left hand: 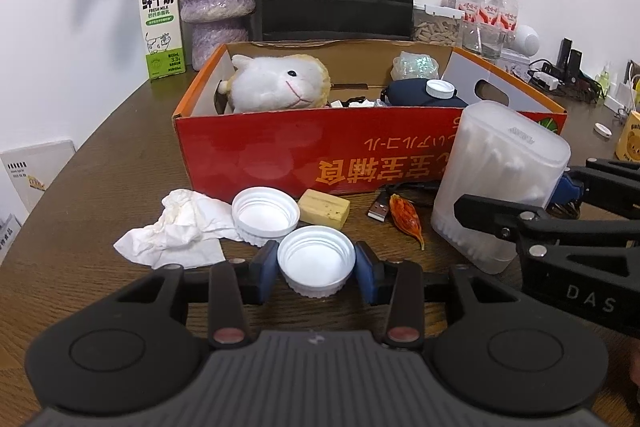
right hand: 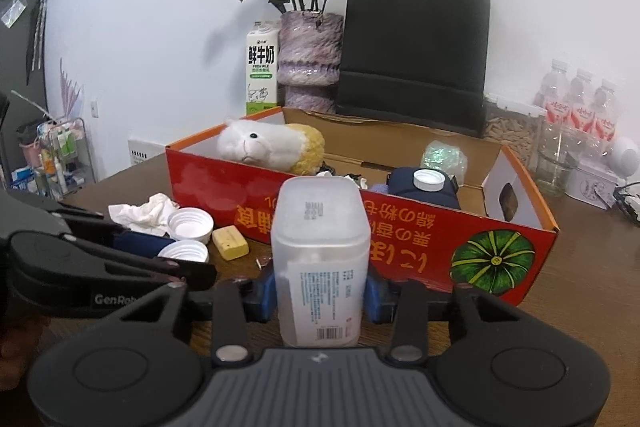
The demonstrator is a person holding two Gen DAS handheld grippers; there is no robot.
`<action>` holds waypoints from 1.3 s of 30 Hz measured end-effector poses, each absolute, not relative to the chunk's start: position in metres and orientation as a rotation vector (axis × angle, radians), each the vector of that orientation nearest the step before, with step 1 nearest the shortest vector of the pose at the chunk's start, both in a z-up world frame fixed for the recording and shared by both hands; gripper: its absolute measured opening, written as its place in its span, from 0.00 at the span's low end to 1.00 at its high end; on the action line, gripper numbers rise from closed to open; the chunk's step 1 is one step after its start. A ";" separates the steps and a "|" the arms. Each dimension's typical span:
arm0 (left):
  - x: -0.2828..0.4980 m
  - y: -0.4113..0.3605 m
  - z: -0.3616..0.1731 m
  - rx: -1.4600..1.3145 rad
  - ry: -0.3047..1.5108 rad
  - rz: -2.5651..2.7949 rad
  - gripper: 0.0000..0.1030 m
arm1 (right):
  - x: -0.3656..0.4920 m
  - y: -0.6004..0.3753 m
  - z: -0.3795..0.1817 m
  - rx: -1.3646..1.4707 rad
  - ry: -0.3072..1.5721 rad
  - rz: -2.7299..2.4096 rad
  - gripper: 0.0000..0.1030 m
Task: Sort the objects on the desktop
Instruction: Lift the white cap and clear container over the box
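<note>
- A crumpled tissue (left hand: 176, 231) lies at the left of the table (left hand: 100, 187), touching one upturned white cap (left hand: 265, 217). It is light and loose, so a passing gripper could drag it along.
- The left gripper (left hand: 316, 267) is clamped on a second white cap (left hand: 316, 261), its blue pads pressing the ribbed wall on both sides. The cap sits low on the table, open side up. Its wall is shallow and round, so I judge it could pop out of the pads or tip as it lifts.
- Just behind it, a yellow eraser (left hand: 324, 207) lies against the front of the red box (left hand: 280, 147), near the path into the box, and could be nudged.
- A USB plug (left hand: 379, 209) and a dried orange pod (left hand: 406, 219) lie between the cap and the canister, close enough to be swept aside.
- The right gripper (right hand: 320, 291) is closed on the frosted cotton-swab canister (right hand: 320, 259), gripping it low on its sides. The canister is tall and smooth, so it may tilt or slide in the hold, or catch the wall of the box.
- The two grippers work close together, so a collision is possible if both move to the box at once.
</note>
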State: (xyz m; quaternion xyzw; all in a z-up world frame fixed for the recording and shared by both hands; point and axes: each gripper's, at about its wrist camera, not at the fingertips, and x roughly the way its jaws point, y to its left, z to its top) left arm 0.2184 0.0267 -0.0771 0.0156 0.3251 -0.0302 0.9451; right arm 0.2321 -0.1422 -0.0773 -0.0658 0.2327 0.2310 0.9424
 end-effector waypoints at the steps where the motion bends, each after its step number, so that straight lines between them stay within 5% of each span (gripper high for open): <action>1: 0.218 0.026 -0.077 0.032 0.661 -0.061 0.40 | 0.231 -0.143 -0.077 -0.133 0.471 0.473 0.39; 39: 0.207 -0.007 0.020 -0.007 0.377 -0.138 0.40 | 0.213 -0.177 -0.004 -0.100 0.215 0.359 0.39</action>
